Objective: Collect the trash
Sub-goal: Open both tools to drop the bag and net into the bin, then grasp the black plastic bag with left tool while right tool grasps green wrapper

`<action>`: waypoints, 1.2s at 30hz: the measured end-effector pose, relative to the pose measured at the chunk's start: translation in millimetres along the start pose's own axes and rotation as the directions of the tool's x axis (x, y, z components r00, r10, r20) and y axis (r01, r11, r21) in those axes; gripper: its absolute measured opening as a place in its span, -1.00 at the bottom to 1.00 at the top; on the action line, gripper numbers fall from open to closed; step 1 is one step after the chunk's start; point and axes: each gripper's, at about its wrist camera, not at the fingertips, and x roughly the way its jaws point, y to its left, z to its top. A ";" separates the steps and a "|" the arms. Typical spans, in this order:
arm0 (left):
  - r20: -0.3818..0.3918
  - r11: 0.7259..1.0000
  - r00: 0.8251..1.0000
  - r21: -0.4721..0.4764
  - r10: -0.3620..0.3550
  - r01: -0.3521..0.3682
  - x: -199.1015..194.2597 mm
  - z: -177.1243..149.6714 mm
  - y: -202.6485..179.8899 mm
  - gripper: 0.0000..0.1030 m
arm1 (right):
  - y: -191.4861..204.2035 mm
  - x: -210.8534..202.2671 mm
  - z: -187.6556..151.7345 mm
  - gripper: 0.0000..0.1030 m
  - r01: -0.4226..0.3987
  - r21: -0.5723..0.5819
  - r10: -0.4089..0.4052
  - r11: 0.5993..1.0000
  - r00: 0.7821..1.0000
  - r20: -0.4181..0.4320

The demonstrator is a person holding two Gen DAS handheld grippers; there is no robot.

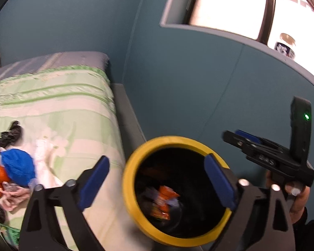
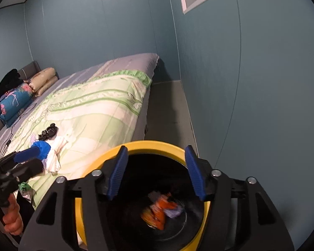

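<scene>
Both the left hand-held gripper (image 1: 157,182) and right hand-held gripper (image 2: 156,173) gape empty above the yellow-rimmed bin (image 1: 131,188); an orange wrapper (image 2: 157,211) lies inside

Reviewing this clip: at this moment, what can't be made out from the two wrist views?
- Bin contents: in both views the orange wrappers at the bottom of the yellow-rimmed bin are motion-blurred; print unreadable, the dark interior hides anything else.
- Trash pile on the bed: left wrist view blurs it and the frame edge cuts it off; the exact items are unclear.
- Jar on the windowsill: small, backlit, label illegible.
- Bin base: out of frame in both.
</scene>
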 end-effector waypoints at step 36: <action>-0.008 0.816 0.849 -0.273 0.528 -0.509 -153.2 -54.0 224.7 0.84 | 209.4 -14.2 -43.7 0.84 -0.475 -0.485 0.569 0.734 0.820 0.058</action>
